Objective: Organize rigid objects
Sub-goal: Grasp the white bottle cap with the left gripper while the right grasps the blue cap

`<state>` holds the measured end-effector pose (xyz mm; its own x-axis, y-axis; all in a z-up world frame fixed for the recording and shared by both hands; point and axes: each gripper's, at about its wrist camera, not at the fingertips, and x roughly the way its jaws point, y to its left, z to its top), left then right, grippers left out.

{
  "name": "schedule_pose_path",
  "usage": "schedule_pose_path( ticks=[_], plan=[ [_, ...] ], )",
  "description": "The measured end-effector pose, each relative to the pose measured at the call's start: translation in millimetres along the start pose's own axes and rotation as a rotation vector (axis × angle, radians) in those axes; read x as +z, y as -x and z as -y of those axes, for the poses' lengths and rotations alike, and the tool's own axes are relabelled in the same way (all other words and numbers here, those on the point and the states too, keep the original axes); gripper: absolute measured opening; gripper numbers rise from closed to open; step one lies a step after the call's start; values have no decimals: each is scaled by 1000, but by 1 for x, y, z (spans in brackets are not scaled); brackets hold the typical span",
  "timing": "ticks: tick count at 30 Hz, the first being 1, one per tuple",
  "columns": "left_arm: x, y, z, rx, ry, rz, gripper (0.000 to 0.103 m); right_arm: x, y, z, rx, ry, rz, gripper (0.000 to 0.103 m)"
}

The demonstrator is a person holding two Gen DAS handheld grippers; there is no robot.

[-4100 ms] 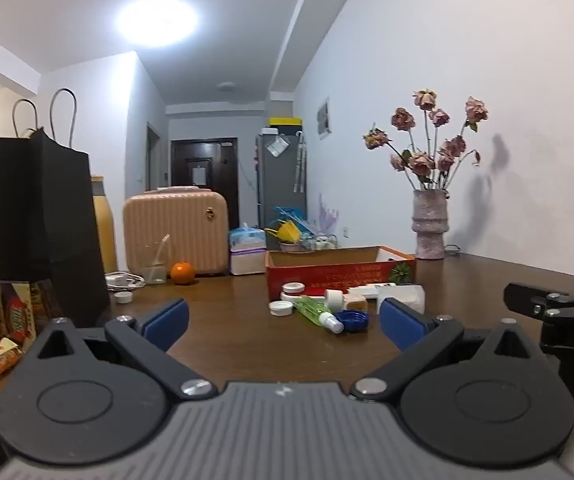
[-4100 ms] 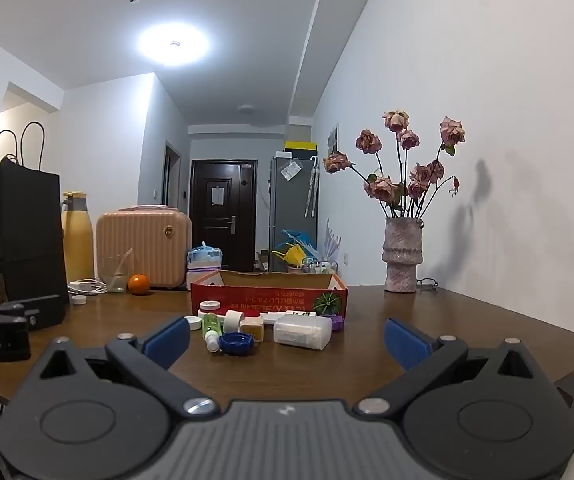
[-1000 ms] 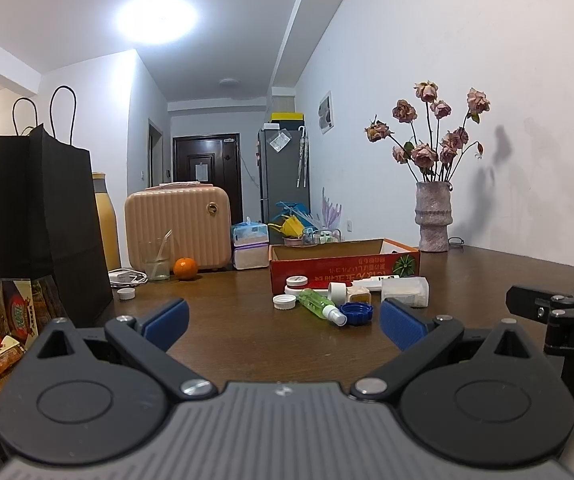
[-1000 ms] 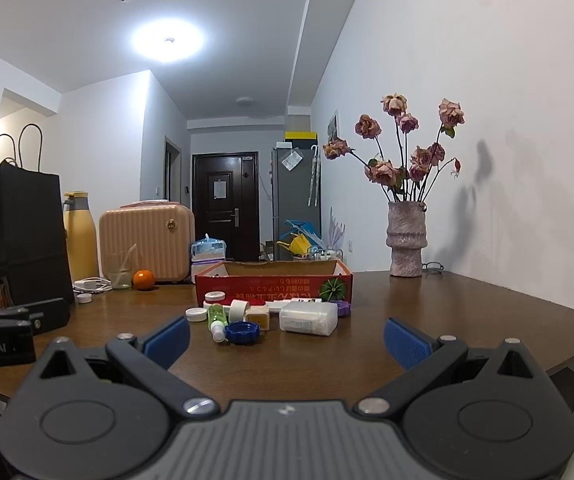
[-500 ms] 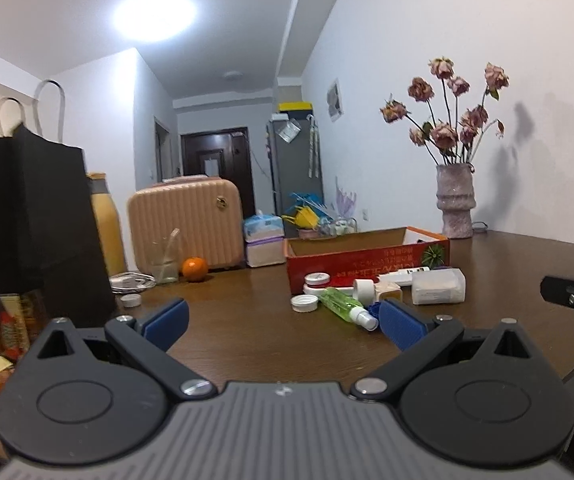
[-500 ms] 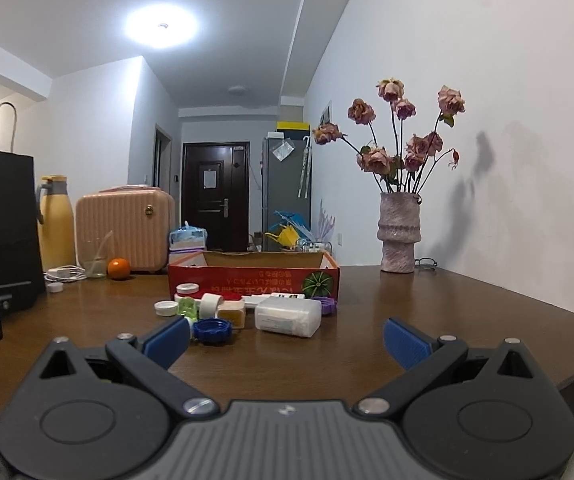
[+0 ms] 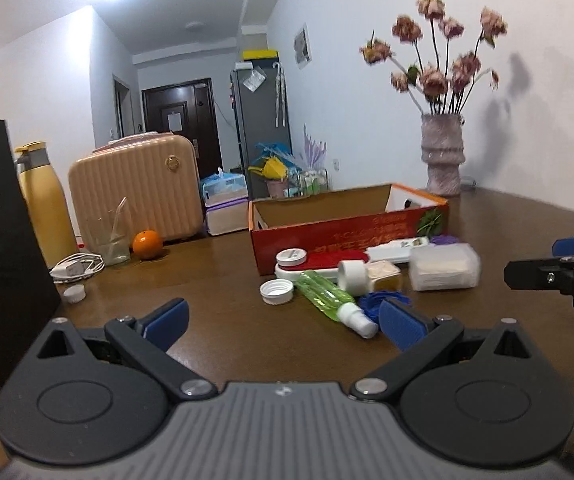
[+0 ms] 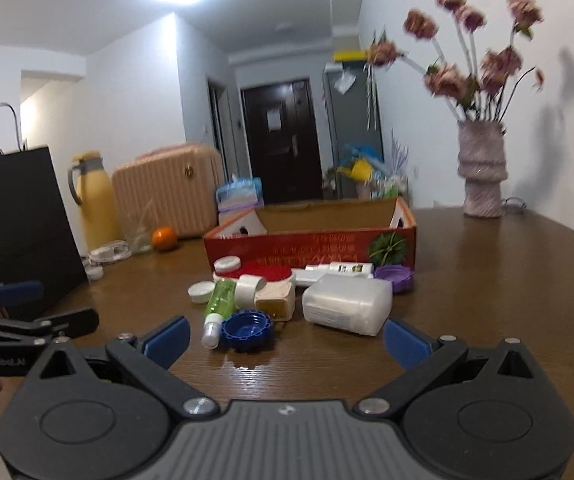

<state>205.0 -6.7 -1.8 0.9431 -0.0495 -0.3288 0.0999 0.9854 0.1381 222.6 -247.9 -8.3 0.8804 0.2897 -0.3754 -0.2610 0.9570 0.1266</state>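
A heap of small items lies in front of an open red cardboard box [image 8: 307,246] on the brown table. It includes a green spray bottle [image 8: 219,298], a blue lid [image 8: 247,328], a white plastic container [image 8: 347,304], a square jar [image 8: 275,300], a purple lid [image 8: 395,274] and a white cap [image 8: 201,291]. My right gripper [image 8: 285,338] is open just short of the blue lid, holding nothing. My left gripper [image 7: 283,318] is open too, with the green spray bottle [image 7: 323,294] and blue lid [image 7: 375,302] near its right finger. The box [image 7: 351,232] looks empty.
A black paper bag [image 7: 3,240] stands at the left, with a yellow flask [image 7: 43,208], a pink case [image 7: 135,192], a glass [image 7: 109,236], an orange [image 7: 147,244] and a charger cable [image 7: 75,268] behind. A vase of dried flowers [image 7: 443,156] stands far right by the wall.
Both grippers have moved forward toward the heap and tipped slightly down, so the items appear larger and nearer. Both stay open and nothing was picked up.
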Motion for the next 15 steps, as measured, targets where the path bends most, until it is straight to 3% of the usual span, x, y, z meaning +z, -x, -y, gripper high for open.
schedule_pose_path(
  ticks=[3,8,11,15],
  plan=[
    [6,-30,-14,-66,46,-74,103,8,-28,-3,4,23,-45,103],
    [10,-68,-50,-143,241,-132,103,16,-70,-15,44,90,-91,102],
    [19,-100,-60,-191,177,-235,103,15,-100,-27,43,176,-191,92],
    [20,-146,-63,-141,70,-302,103,7,-133,-43,108,238,-300,89]
  ],
)
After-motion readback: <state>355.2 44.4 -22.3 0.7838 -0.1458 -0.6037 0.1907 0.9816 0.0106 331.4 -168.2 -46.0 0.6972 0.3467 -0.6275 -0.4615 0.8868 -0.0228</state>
